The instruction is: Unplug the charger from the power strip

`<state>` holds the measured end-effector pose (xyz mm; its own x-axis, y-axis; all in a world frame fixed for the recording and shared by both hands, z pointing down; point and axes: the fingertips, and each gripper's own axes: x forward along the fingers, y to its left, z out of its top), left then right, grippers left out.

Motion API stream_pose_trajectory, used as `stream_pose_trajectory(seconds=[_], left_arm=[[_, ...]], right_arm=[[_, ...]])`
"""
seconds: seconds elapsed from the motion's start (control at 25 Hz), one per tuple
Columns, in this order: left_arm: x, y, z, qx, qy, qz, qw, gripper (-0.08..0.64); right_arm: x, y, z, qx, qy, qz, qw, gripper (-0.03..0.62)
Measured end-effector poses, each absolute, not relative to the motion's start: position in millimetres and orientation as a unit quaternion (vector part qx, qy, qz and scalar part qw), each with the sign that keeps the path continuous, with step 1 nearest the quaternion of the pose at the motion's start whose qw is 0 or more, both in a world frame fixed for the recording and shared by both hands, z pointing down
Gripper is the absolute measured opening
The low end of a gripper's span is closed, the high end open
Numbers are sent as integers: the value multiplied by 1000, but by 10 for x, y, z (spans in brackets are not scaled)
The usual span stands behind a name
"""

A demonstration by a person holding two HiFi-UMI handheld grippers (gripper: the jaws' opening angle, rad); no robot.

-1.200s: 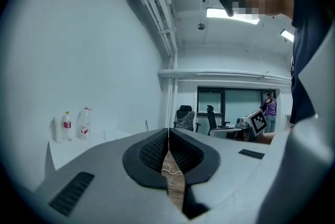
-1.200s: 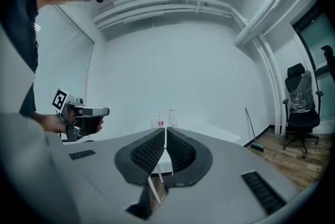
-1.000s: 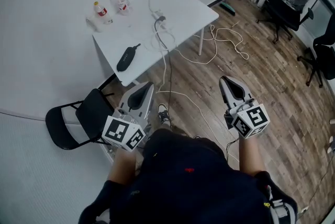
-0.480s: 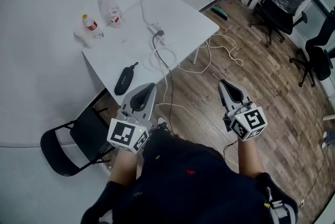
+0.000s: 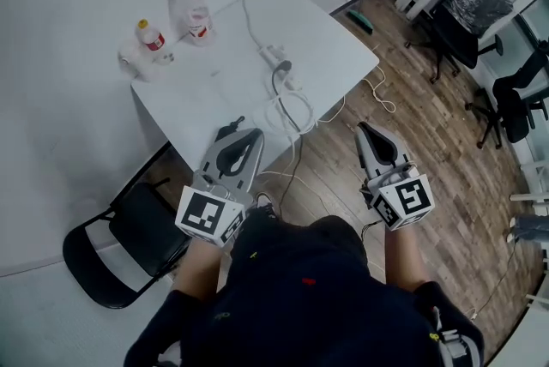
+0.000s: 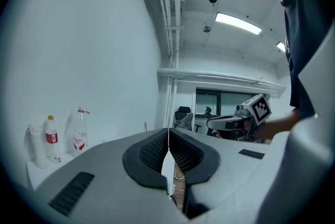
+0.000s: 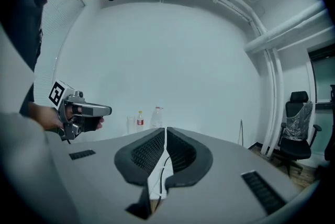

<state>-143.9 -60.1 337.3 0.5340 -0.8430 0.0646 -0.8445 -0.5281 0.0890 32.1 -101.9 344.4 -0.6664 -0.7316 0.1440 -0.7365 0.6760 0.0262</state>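
Observation:
A white power strip [image 5: 274, 56] lies on the white table [image 5: 334, 39], its lead running toward the wall. A dark charger [image 5: 282, 66] sits plugged into its near end, with a white cable coiled [image 5: 289, 110] in front of it. My left gripper [image 5: 244, 139] is shut and empty, its tip over the table's near edge, well short of the strip. My right gripper [image 5: 368, 131] is shut and empty, held over the floor off the table's near right corner. In the gripper views the left gripper [image 6: 168, 132] and the right gripper [image 7: 165, 129] each show pads touching with nothing between.
Two bottles [image 5: 152, 37] [image 5: 196, 10] stand at the table's far left. A black object [image 5: 230, 129] lies partly hidden behind my left gripper. A black folding chair [image 5: 111, 258] stands at lower left, office chairs [image 5: 467, 1] at right, and cables [image 5: 377, 95] and a broom [image 5: 360, 14] on the floor.
The table has drawn closer in the head view. Both grippers have come forward toward it, still shut; the left one's tip now overlaps the table's near edge.

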Motion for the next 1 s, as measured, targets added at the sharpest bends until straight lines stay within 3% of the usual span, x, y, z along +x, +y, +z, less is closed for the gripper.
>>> stream_pose_trajectory(seconds=[0.48, 1.0], left_arm=[[-1653, -1162, 3608, 874, -477, -3, 92, 25], [-1307, -2387, 3965, 818, -563, 21, 119, 25]], right_arm=[[-196, -1652, 3650, 361, -927, 35, 93, 29], [-116, -3162, 4075, 251, -961, 66, 99, 29]])
